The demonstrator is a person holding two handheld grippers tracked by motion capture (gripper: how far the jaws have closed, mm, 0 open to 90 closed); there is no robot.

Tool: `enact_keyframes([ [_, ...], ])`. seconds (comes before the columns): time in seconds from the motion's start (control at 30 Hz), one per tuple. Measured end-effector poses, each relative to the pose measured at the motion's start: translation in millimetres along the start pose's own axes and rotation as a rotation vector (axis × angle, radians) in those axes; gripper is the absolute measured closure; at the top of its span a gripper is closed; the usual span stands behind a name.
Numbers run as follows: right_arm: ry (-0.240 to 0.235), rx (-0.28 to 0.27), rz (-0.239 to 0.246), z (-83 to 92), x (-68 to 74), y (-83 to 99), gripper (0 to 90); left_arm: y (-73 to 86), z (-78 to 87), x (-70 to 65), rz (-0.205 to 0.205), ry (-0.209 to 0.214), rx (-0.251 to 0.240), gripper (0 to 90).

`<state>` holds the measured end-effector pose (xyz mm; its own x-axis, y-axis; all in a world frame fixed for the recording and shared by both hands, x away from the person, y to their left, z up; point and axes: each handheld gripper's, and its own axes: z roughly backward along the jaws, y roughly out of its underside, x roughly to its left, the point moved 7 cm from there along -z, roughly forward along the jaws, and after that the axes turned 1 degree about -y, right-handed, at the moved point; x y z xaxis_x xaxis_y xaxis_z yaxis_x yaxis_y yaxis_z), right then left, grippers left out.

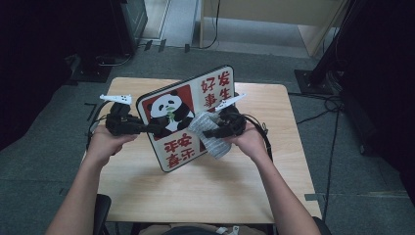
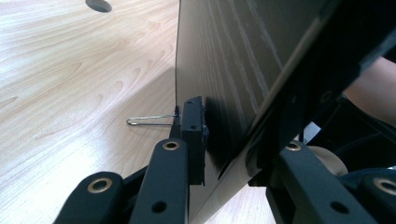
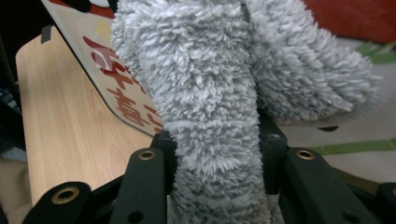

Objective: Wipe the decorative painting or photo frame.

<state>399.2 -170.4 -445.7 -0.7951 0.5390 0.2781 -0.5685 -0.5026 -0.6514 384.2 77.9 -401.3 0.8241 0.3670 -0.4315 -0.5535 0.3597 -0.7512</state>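
A sign board [image 1: 215,88] with a panda picture and red characters stands tilted above the wooden table [image 1: 205,191]. My left gripper [image 1: 156,128] is shut on its left edge; in the left gripper view the jaws clamp the board's dark back [image 2: 224,56] from both sides. A thin wire loop [image 2: 144,121] sticks out beside a black block on that back. My right gripper [image 1: 215,129] is shut on a grey fluffy cloth [image 1: 215,144] that lies against the board's front, near its lower right. In the right gripper view the cloth [image 3: 205,84] bulges between the jaws, with the board [image 3: 112,70] behind it.
The table's right half and front are bare wood. Cables [image 1: 328,105] trail over the grey floor at the right, near a black stand base [image 1: 313,78]. A dark cabinet [image 1: 129,19] and pale wooden furniture [image 1: 274,12] stand behind the table.
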Motion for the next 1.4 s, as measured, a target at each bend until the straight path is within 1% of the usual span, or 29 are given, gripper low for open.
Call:
enact_keyframes([
  [0.4,-0.001,0.024,-0.014,-9.9,-2.7,15.2,63.5,0.2,-0.3,-0.8,-0.005,0.0,0.003,74.9],
  [0.53,0.0,0.042,-0.015,-15.0,-3.2,21.4,63.4,0.3,-0.4,-1.1,-0.005,0.001,0.003,74.9],
  [0.8,-0.004,0.037,-0.023,-21.0,-3.3,29.9,63.5,0.0,-0.6,-1.3,-0.005,0.0,0.003,74.8],
  [0.9,-0.006,0.049,-0.025,-23.2,-4.3,33.4,63.5,0.0,-0.6,-1.5,-0.003,0.002,0.003,74.7],
  [1.0,-0.007,0.046,-0.028,-26.0,-4.8,37.4,63.5,0.1,-0.6,-1.5,-0.005,0.002,0.003,74.7],
  [1.17,-0.01,0.081,-0.038,-33.5,-6.1,48.7,63.4,-0.1,-0.7,-1.8,-0.001,0.002,0.003,74.6],
  [1.3,-0.006,0.092,-0.034,-38.4,-6.4,56.7,63.4,-0.2,-0.7,-1.8,0.002,0.002,0.005,74.6],
  [1.37,-0.006,0.096,-0.038,-40.2,-6.7,59.4,63.4,-0.1,-0.6,-1.6,0.001,0.002,0.005,74.6],
  [1.4,-0.009,0.104,-0.048,-40.9,-6.2,60.9,63.4,-0.1,-0.6,-1.6,0.001,0.002,0.005,74.6],
])
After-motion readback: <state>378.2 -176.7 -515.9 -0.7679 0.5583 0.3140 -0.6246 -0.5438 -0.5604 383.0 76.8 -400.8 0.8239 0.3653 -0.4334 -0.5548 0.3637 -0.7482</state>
